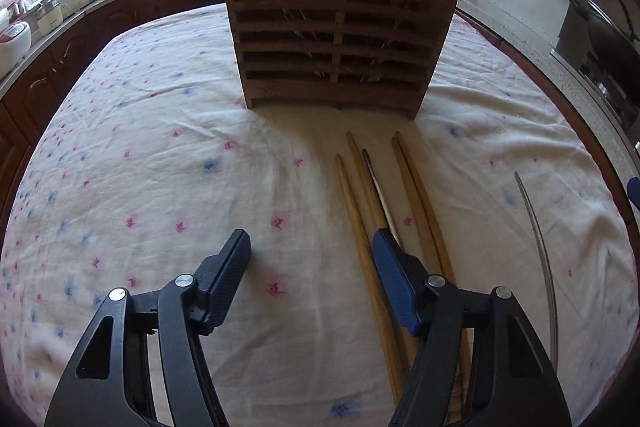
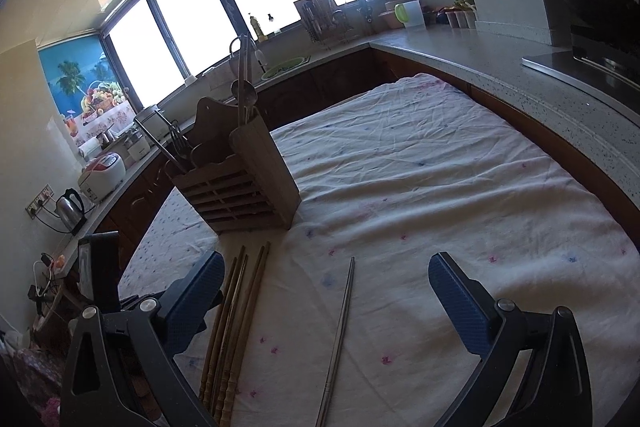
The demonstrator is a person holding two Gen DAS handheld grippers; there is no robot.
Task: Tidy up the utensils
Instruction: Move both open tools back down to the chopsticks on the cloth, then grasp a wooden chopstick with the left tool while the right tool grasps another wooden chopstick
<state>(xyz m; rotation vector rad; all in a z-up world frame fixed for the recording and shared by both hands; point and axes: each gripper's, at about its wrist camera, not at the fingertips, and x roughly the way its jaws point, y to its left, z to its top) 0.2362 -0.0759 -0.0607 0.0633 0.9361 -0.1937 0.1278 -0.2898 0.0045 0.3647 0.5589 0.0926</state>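
Your left hand-held gripper [image 1: 312,247] spread, empty; wooden chopsticks [image 1: 400,195] lie under its right finger, long axis toward wooden utensil holder [image 1: 340,39] ahead. Right hand-held gripper [image 2: 326,271] spread, empty, over metal chopstick [image 2: 340,327]. Left nearer wooden bundle. Worktop [image 1: 140,147]: wrinkled floral cloth; kitchen counters around.

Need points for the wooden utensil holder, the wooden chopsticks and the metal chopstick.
wooden utensil holder [image 1: 340,39], left wrist view, slatted front panel.
wooden chopsticks [image 1: 360,183], left wrist view, shaft near the tips.
metal chopstick [image 2: 343,311], right wrist view, middle of the shaft.
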